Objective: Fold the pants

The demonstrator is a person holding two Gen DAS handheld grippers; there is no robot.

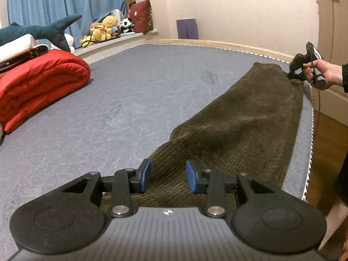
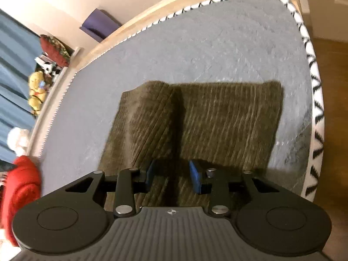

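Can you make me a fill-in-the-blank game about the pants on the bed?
1. The pants are olive ____.
2. The rolled blanket beside them is ____.
3. The left gripper has its jaws ____.
4. The pants lie on a ____ mattress.

Missing words: brown; red; open; grey

No readable text shows anywhere, as far as these somewhat blurred views allow.
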